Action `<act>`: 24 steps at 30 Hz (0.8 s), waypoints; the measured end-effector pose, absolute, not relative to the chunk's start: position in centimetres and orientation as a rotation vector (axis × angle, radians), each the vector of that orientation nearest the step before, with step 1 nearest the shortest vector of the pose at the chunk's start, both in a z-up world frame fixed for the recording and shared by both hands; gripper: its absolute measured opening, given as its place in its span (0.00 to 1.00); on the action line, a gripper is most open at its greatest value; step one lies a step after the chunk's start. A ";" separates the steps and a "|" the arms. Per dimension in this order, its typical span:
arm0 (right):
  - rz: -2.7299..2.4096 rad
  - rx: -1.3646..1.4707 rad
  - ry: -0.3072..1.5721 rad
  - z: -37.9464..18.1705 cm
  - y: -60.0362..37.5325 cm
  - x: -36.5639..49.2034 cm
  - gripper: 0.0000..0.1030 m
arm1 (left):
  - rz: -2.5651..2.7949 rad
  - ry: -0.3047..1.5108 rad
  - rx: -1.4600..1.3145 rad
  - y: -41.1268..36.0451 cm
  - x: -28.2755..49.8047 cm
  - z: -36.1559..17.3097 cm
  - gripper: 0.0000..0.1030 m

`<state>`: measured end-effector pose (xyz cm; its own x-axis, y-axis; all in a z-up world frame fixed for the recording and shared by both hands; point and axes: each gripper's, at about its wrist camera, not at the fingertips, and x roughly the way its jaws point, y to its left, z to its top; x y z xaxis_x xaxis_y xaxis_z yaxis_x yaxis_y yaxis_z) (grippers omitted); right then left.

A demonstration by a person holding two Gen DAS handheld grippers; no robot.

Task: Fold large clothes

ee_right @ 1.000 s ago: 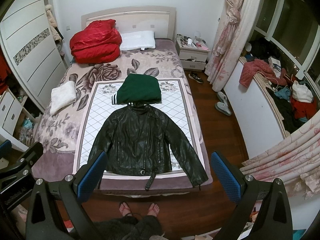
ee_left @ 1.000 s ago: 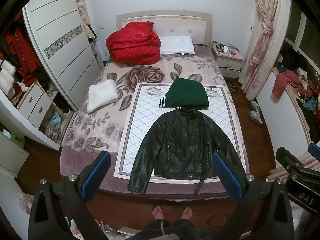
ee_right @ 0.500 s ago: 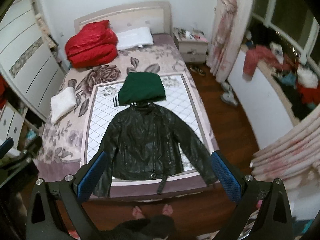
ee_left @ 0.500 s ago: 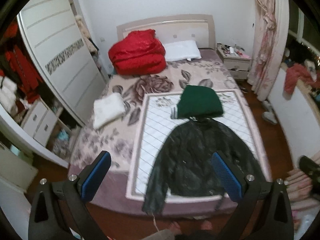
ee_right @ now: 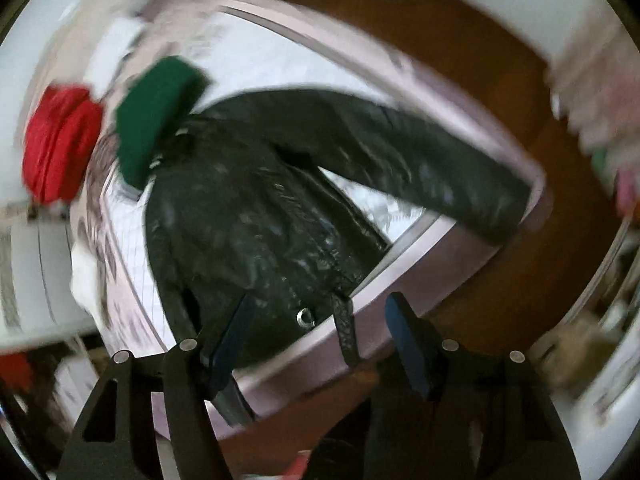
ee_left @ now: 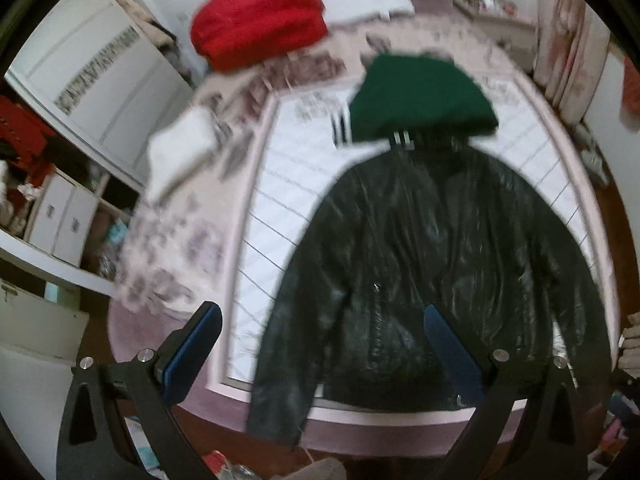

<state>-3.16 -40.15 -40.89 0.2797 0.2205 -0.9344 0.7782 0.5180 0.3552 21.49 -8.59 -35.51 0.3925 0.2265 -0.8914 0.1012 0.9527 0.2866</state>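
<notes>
Folding has not begun. The black leather jacket lies spread flat, front up, on the white quilted mat that covers the near half of the bed; both sleeves are out to the sides, and the ends of both sleeves hang past the foot edge. No crease or fold shows on it. A green garment, already folded, sits just beyond the jacket's collar, touching or overlapping it; blur prevents telling which. A red quilt and a white towel lie further up the bed, well apart from the jacket.

Left gripper: jaws wide apart, nothing between the pads, poised above the jacket's hem and the sleeve on that side.

Right gripper: jaws have just been closing yet remain apart; the hem with its buckle and strap appears between them, but no pad presses on it.

Judgement: start of the jacket's fold. Remaining: grasp, sleeves in, body doubled, stack.
</notes>
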 end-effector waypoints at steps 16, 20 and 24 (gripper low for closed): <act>-1.069 1.345 0.814 -65.0 -49.3 -7.0 0.35 | 0.046 1.388 0.405 -16.8 26.3 -57.5 1.00; -0.885 1.510 0.688 -68.7 -49.9 -6.7 0.81 | 0.022 1.387 0.396 -18.7 26.8 -57.8 1.00; -0.852 1.594 0.545 -70.9 -50.0 -6.7 0.77 | 0.017 1.359 0.404 -20.8 28.0 -58.0 1.00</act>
